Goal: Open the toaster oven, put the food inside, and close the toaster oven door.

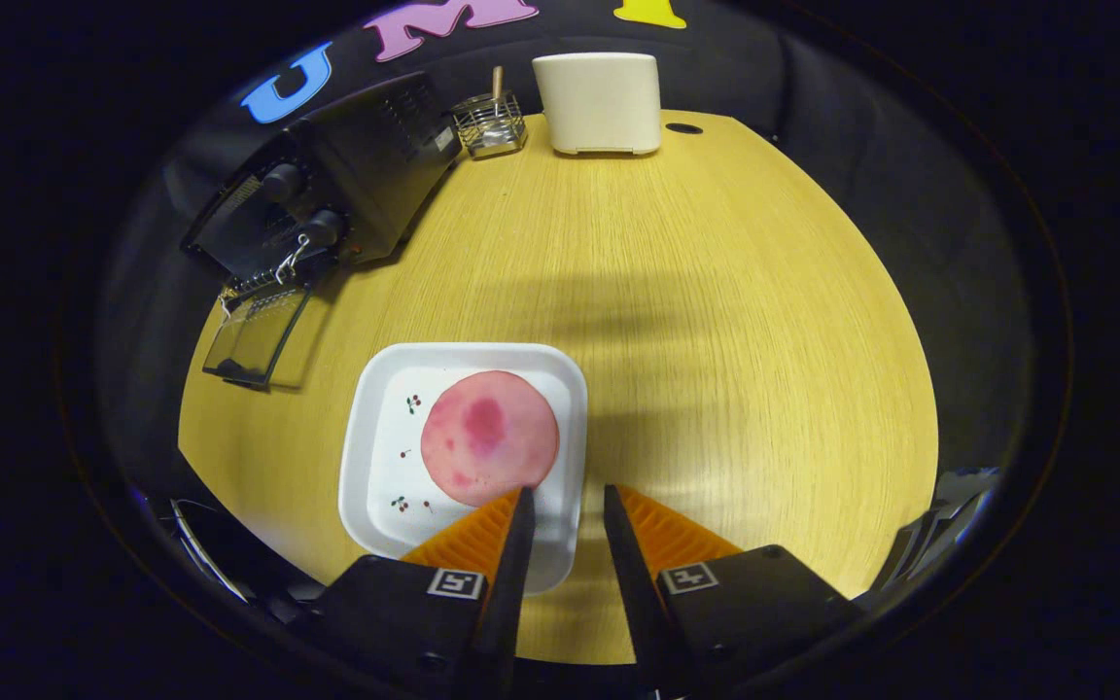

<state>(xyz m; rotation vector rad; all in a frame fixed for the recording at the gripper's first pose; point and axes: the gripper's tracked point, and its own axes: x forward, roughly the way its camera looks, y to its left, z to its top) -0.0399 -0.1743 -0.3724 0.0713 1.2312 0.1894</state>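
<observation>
Oven [327,199]: far left of table [716,321], door [254,335] already down, mouth facing the plate. Food [489,437]: round pink slice, no long axis, flat on white plate [370,506], just ahead of the left finger. Gripper [563,506]: parted, empty. Remaining, by my reading: pick up, load, close.

Round wooden table [716,321], light yellow grain, with a small dark hole [683,128] near its far edge. Cream-coloured rounded box [599,102] standing upright at the far side, just beside the hole. Small wire basket [489,122] just beside the box, holding a wooden stick [498,83] upright.
</observation>
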